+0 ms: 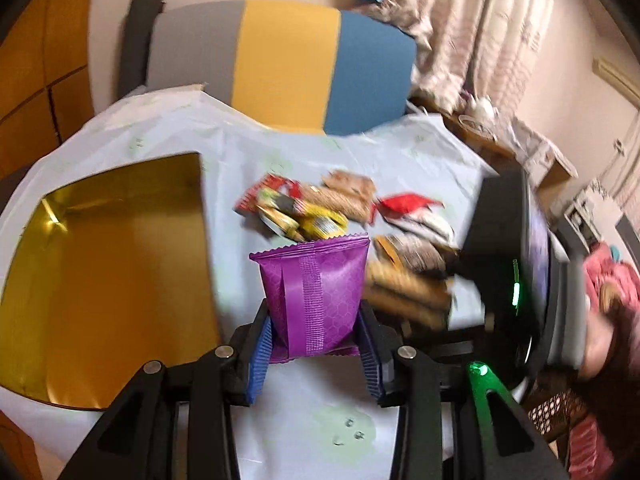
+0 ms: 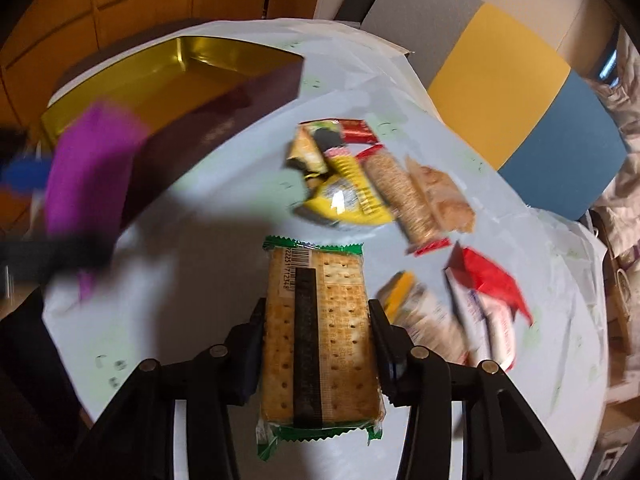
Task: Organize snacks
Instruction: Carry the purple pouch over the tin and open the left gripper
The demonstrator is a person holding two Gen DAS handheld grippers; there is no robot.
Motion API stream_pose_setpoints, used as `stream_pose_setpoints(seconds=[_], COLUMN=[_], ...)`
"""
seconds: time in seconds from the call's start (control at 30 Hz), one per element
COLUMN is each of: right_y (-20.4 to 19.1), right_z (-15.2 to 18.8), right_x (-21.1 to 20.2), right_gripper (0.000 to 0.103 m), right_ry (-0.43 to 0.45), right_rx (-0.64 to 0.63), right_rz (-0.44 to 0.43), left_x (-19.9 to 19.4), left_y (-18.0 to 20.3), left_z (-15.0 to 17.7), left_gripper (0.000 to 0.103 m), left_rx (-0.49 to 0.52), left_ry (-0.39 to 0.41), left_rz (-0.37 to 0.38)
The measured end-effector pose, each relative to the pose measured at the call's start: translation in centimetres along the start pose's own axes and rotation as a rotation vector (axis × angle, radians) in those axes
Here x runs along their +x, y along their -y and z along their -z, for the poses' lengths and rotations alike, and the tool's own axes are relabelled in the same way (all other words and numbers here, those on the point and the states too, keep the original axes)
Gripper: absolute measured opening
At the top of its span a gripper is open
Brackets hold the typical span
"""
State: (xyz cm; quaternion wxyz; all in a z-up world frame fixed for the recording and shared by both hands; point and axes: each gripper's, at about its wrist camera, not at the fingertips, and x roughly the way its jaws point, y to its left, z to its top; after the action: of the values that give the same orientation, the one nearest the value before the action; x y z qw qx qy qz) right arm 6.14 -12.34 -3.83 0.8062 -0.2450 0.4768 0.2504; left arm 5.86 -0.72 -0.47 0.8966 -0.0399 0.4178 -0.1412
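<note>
Left tongs (image 1: 316,344) clamp the purple packet (image 1: 314,296); right tongs (image 2: 318,344) grip the cracker pack (image 2: 320,340) between them

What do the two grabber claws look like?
Both are made of black bars joined with round silver pins. The left gripper has ridged blue pads inside its fingers and a shiny green part on one side. The right gripper looks black all over; its pads are too dark to tell. Seen from the left camera, its body shows a small green light.
</note>
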Motion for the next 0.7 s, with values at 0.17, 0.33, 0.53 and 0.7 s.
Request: stream_pose_setpoints(seconds=[0.17,0.33,0.53,0.7], right_y=[-0.1,0.1,-0.5,-0.5], right_z=[2.1,3.8,4.3,4.7], right_x=[1.2,1.0,1.1,0.9], right_gripper=[0.047,0.048,0.048,0.048], right_ry=[0.005,0.057,0.075,0.081], right_rx=[0.164,0.283,0.321,0.334], right_rz=[-0.049,-0.056,-0.057,-0.044], left_x=[-1.3,-0.3,1.4,3.7], left_y=[-3.3,-8.0,-12.1,-13.4], left_z=[-0.9,-2.0,-3.3,-5.0], left_gripper=[0.04,0.04,0.04,0.04], left_rx=[-0.073,-0.189,-0.292,-0.306], left_ry=[0.03,0.003,-0.033,-0.061], left_rz=[-0.041,-0.112,-0.197,-0.232])
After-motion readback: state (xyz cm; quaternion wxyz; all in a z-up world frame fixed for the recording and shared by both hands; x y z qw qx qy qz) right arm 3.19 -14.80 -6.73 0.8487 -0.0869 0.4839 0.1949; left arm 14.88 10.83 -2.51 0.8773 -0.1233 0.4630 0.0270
